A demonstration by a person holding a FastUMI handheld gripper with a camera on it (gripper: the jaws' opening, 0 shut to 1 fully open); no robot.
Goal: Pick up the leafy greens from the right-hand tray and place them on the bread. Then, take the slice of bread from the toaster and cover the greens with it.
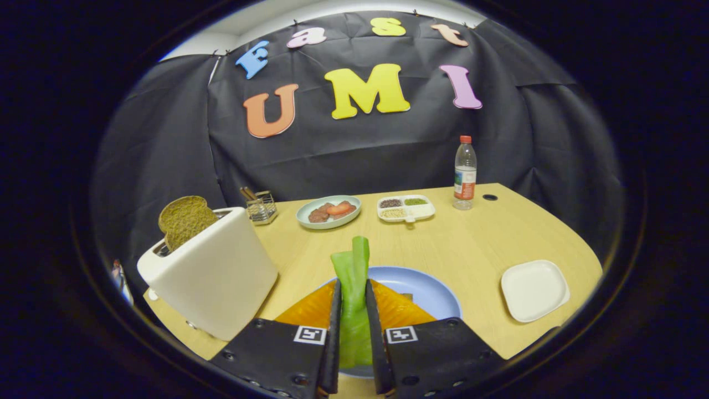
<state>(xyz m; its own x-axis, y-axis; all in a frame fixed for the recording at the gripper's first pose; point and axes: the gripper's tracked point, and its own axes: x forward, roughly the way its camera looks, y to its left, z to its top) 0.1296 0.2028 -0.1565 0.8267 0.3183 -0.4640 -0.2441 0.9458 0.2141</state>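
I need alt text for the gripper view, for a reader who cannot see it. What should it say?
The gripper is shut on a green leafy vegetable piece, above orange-brown bread on a round blue plate. Beside it stands a white toaster with a brown bread slice sticking up, and an empty white square tray lies on the wooden table.

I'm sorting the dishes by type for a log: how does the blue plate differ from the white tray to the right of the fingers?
The blue plate is round and pale blue; the white tray is squarish with rounded corners. The plate carries orange bread and lies just ahead of the gripper, whose fingers are shut on the leafy greens; the tray holds nothing. Both rest flat on the wooden table.
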